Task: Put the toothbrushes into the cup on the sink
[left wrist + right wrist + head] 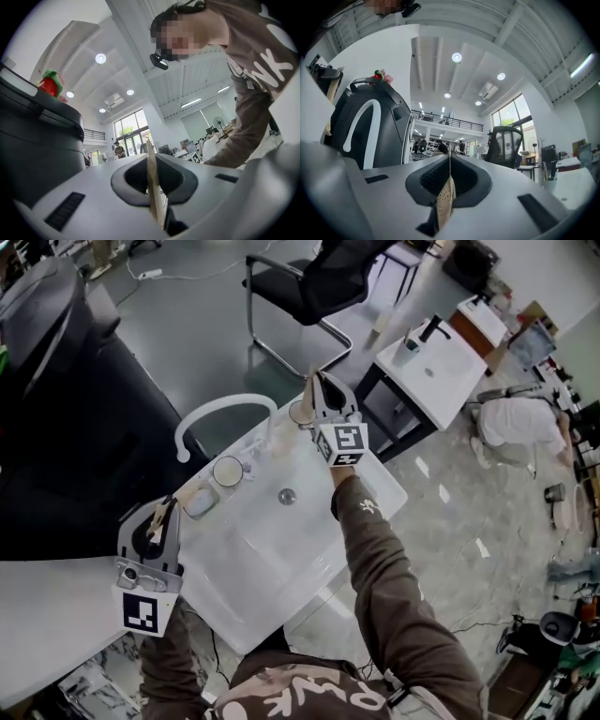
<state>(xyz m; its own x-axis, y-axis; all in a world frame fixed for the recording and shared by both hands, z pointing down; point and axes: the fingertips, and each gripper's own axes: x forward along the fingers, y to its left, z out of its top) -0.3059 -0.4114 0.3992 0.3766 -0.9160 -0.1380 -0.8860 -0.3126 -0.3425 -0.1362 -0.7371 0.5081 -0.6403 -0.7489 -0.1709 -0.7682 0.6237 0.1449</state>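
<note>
1. Tan on tan: clenching the left gripper [150, 152] fully, pressing pad against pad with no toothbrush discernible between them.
2. Parking that left gripper [168, 508] off the left edge of the white sink [272, 549], jaws tilting upward toward the ceiling; probably keeping it out of the basin while it is idle.
3. Clenching the right gripper [449, 164] likewise, showing only its dotted tan pad lining in the seam and grasping nothing.
4. Hovering the right gripper [315, 386] over the far right corner of the sink, tips pointing away from the person and passing just beside a round rim [301, 412] on the back ledge, probably a second cup.
5. Locating the round cup [228, 471] on the back ledge, just beside the base of the arched white faucet [225, 403] and well apart from the drain [287, 495]; standing upright, mouth open to the head view, so accepting a drop-in from above.
6. Noting a small oval dish [200, 502] near the cup, on the side toward the left gripper.
7. Searching all views for the toothbrushes: failing to make them out, neither in the cup nor on the ledge; too small to tell.
8. Judging the stage: gripping nothing with either tool, so sitting either ahead of a pick or after a release.
</note>
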